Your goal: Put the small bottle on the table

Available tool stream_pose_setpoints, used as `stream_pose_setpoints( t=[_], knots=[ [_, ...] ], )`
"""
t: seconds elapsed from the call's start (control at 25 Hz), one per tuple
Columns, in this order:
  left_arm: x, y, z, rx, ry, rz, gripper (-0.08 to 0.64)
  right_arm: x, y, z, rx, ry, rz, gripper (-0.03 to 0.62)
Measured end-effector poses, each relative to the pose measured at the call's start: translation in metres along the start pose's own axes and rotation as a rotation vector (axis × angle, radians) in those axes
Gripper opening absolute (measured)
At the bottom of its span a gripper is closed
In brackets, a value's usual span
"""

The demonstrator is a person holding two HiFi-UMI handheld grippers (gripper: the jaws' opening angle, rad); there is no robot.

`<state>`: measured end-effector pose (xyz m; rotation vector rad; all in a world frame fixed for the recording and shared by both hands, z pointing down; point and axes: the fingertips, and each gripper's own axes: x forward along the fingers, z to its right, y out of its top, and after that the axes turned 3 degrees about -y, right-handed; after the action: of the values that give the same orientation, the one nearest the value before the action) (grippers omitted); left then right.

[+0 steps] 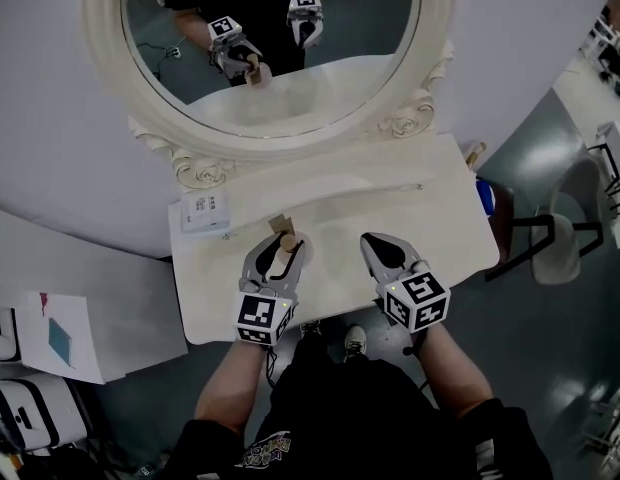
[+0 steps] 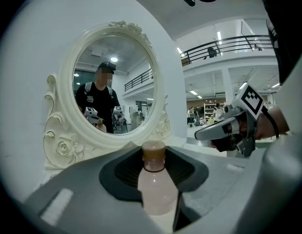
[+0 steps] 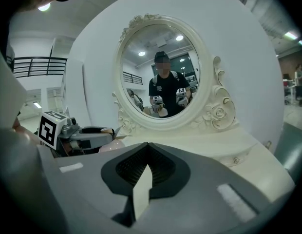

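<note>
- The left gripper (image 1: 281, 251) was clamped on a small bottle (image 2: 156, 189), one jaw pressed to each side of its pale pink body, with the tan cap (image 2: 153, 151) standing upright above the jaws.
- The bottle was over the front part of the cream dressing table (image 1: 390, 193); whether its base touched the top could not be told.
- The right gripper (image 1: 379, 245) was just beside it, over the same table, its jaws drawn almost together with nothing between them.
- A small white box (image 1: 205, 211) lay near the table's left rear corner.
- An oval mirror (image 1: 270, 28) in a carved cream frame (image 1: 200, 163) stood behind.
</note>
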<state>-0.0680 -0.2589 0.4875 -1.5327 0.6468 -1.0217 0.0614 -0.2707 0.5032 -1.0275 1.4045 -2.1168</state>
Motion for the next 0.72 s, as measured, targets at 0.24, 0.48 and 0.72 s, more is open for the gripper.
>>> stream_pose_setpoints(
  t=[0.24,0.48,0.72],
  knots=[
    [0.022,-0.007,-0.023,0.011,-0.028,-0.006,0.138,0.023,0.001,0.005,0.013,-0.029,-0.016,0.028],
    [0.040,-0.014,-0.047,0.018,-0.051,-0.018,0.138,0.048,0.002,0.007,0.017,-0.045,-0.040,0.028],
    [0.056,-0.023,-0.069,0.022,-0.058,-0.019,0.138,0.067,0.004,0.009,0.022,-0.063,-0.055,0.028]
  ],
)
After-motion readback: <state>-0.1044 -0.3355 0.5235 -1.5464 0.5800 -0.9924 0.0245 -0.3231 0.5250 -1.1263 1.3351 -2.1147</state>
